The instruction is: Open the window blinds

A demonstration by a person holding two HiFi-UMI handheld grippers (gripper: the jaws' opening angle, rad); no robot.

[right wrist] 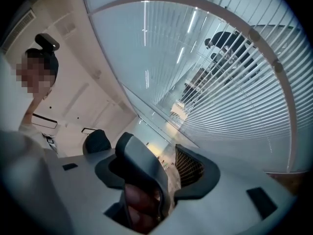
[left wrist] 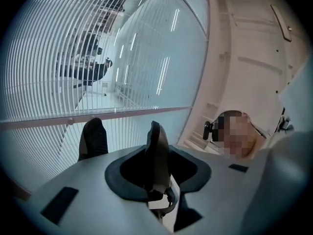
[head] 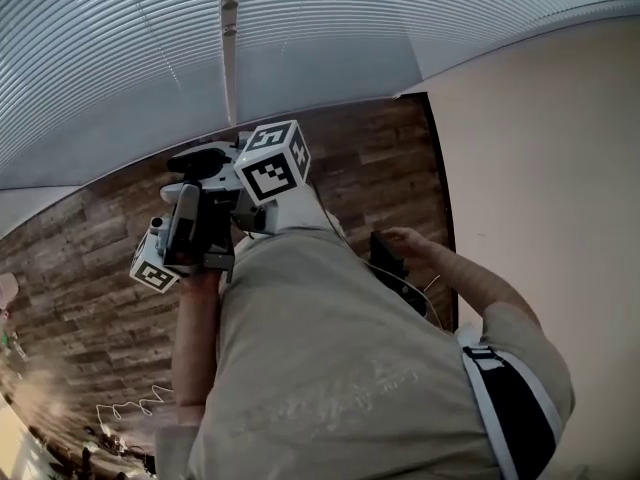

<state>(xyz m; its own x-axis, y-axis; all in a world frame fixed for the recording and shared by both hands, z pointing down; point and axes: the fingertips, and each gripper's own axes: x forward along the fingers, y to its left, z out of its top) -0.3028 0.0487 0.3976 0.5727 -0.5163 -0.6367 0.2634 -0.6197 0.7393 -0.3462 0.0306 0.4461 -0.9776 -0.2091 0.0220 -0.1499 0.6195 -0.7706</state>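
Observation:
The window blinds [head: 120, 58] fill the top of the head view, slats lying close together. Both grippers are held side by side in front of my chest, low before the blinds, marker cubes [head: 272, 163] upward; their fingertips are hard to separate there. In the left gripper view the left gripper [left wrist: 124, 140] tilts up at the blinds [left wrist: 58, 58], jaws apart with nothing between them. In the right gripper view the right gripper [right wrist: 115, 147] faces the blinds [right wrist: 234, 97] about level, jaws wide and empty. Neither gripper touches the blinds.
A pale vertical mullion [head: 230, 48] splits the blinds. Wood-plank floor [head: 90, 268] lies below and a cream wall [head: 540, 168] closes the right side. Through the slats an office chair [left wrist: 88, 72] shows. A thin cable [head: 410, 288] hangs by the right hand.

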